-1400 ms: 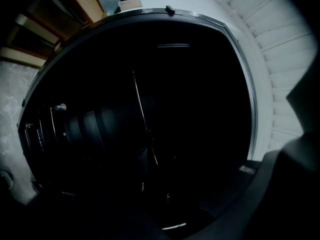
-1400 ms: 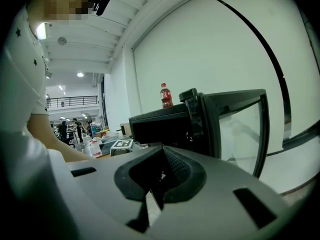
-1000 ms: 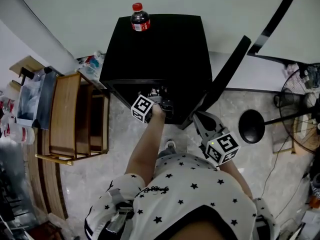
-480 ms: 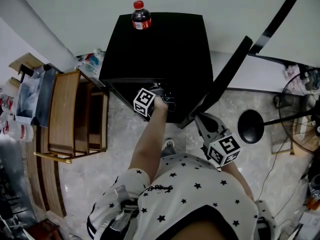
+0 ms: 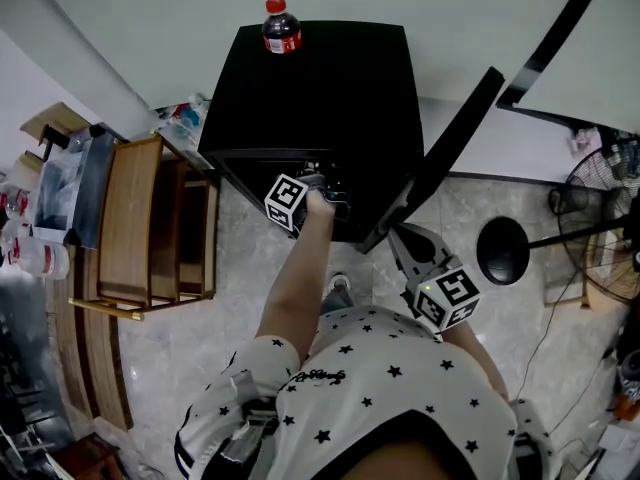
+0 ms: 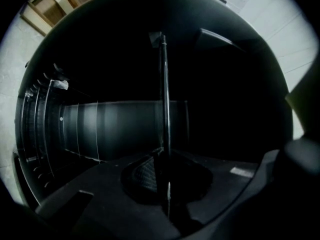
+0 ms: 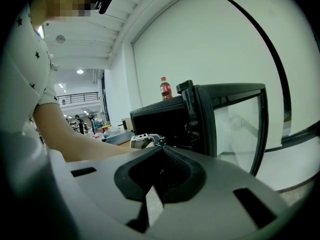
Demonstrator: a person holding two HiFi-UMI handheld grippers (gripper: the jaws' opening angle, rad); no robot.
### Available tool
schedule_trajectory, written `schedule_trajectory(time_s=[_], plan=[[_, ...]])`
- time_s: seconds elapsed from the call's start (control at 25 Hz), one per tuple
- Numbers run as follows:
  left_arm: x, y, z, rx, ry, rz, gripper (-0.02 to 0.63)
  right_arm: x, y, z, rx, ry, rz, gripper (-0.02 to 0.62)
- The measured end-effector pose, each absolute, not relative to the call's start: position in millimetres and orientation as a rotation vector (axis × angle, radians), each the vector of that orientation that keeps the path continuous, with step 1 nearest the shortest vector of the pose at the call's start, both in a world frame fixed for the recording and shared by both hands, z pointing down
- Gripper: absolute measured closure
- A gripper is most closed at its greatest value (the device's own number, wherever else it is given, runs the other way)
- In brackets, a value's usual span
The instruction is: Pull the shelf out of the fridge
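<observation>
A black mini fridge (image 5: 320, 88) stands with its glass door (image 5: 440, 158) swung open to the right. My left gripper (image 5: 332, 194) reaches level into the dark opening. Seen from the left gripper view, the shelf (image 6: 164, 84) shows as a thin edge running straight between the jaws. The left gripper (image 6: 165, 161) has just been closing, and its pads now press on that edge. My right gripper (image 5: 398, 236) hangs back beside the door's lower corner. It is shut with nothing in it (image 7: 159, 178).
A cola bottle (image 5: 281, 33) stands on the fridge's top at the back. A wooden rack (image 5: 150, 228) is close on the left. A floor fan (image 5: 600, 228) and a round black base (image 5: 503, 251) are on the right. The person's body fills the near floor.
The left gripper's marker cube sits slightly nearer the fridge opening than a second ago. The right gripper has kept its place beside the door.
</observation>
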State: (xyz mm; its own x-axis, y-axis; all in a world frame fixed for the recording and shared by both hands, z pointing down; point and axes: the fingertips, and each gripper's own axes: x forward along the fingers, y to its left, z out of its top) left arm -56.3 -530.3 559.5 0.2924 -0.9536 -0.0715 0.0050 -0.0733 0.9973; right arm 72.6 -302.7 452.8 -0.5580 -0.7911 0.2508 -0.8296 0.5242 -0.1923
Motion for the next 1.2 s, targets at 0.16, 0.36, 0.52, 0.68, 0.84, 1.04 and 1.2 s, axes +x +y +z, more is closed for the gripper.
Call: schedule_trajectory(time_s=[0.16, 0.36, 0.52, 0.68, 0.84, 1.04, 1.2], plan=[[-58.0, -521.1, 559.7, 1.388, -0.955, -1.039, 0.583, 70.9, -295.9, 454.6, 1.388, -2.627, 0.446, 0.601], [-60.8, -506.8, 559.8, 1.389, -0.940, -1.041, 0.583, 68.2, -287.0, 453.0, 1.372, -2.637, 0.445, 0.601], [-62.8, -495.2, 559.6, 1.389, -0.930, -1.051, 0.584, 66.8, -279.4, 451.9, 1.359, -2.645, 0.446, 0.601], [-64.2, -483.5, 560.0, 1.392, -0.919, -1.055, 0.583, 66.8, -270.6, 451.9, 1.349, -2.647, 0.447, 0.601], [-65.4, -471.0, 560.7, 1.389, -0.912, -1.060, 0.583, 65.8, -261.9, 451.7, 1.334, -2.652, 0.442, 0.601], [-68.3, -452.8, 560.2, 1.395, -0.900, -1.066, 0.583, 62.9, -249.8, 450.8, 1.315, -2.664, 0.438, 0.601], [-70.8, -437.6, 559.8, 1.400, -0.892, -1.074, 0.583, 62.0, -237.8, 450.3, 1.299, -2.669, 0.434, 0.601]])
